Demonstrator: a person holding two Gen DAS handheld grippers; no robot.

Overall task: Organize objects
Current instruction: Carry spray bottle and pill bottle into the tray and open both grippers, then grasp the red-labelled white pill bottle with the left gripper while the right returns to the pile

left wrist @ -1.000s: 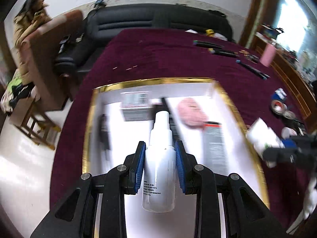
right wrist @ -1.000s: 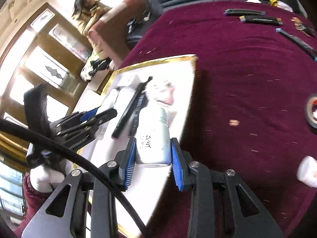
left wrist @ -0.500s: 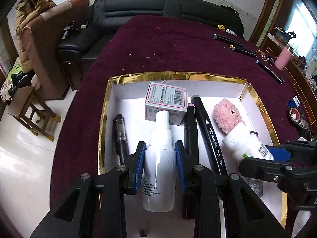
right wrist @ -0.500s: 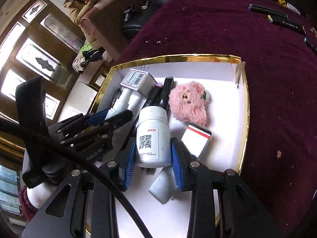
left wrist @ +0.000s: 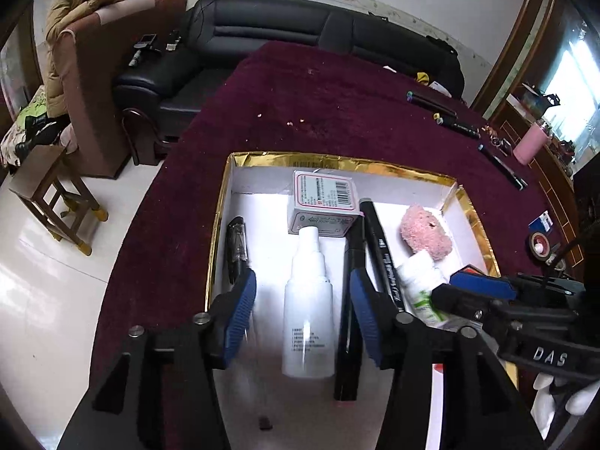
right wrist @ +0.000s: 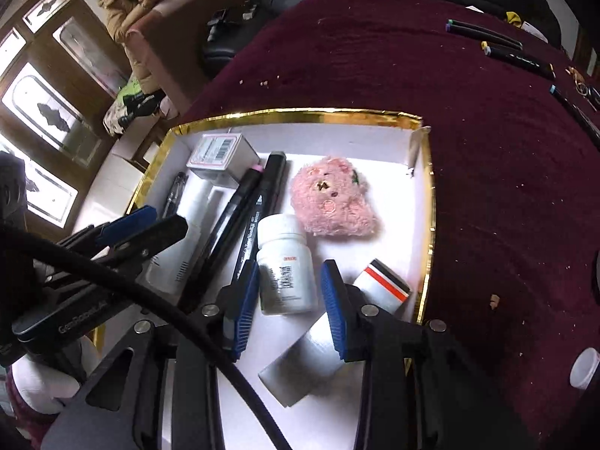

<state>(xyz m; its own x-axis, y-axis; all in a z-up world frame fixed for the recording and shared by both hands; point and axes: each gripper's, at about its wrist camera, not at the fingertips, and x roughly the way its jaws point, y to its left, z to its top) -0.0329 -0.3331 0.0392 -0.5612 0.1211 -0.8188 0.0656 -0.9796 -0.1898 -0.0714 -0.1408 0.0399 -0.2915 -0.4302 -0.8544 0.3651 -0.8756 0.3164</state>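
A gold-rimmed white box [left wrist: 337, 159] [right wrist: 300, 114] sits on a maroon tablecloth. My left gripper [left wrist: 303, 317] is open; a white spray bottle [left wrist: 308, 315] lies in the box between its pads, free of them. My right gripper [right wrist: 288, 307] is open around a white pill bottle [right wrist: 285, 266] that lies in the box. The box also holds a small carton [left wrist: 322, 202], black markers [left wrist: 380, 251], a black pen [left wrist: 237, 243], a pink plush toy [right wrist: 332, 202] and a small striped box [right wrist: 382, 281].
More markers [right wrist: 502, 45] lie on the cloth at the far right. A tape roll [left wrist: 540, 245] and a small white cup [right wrist: 585, 369] sit right of the box. A black sofa [left wrist: 300, 30] and a seated person [left wrist: 75, 18] are beyond the table.
Both grippers came down into the box and opened. The spray bottle and the pill bottle, held before, now lie loose in the box.
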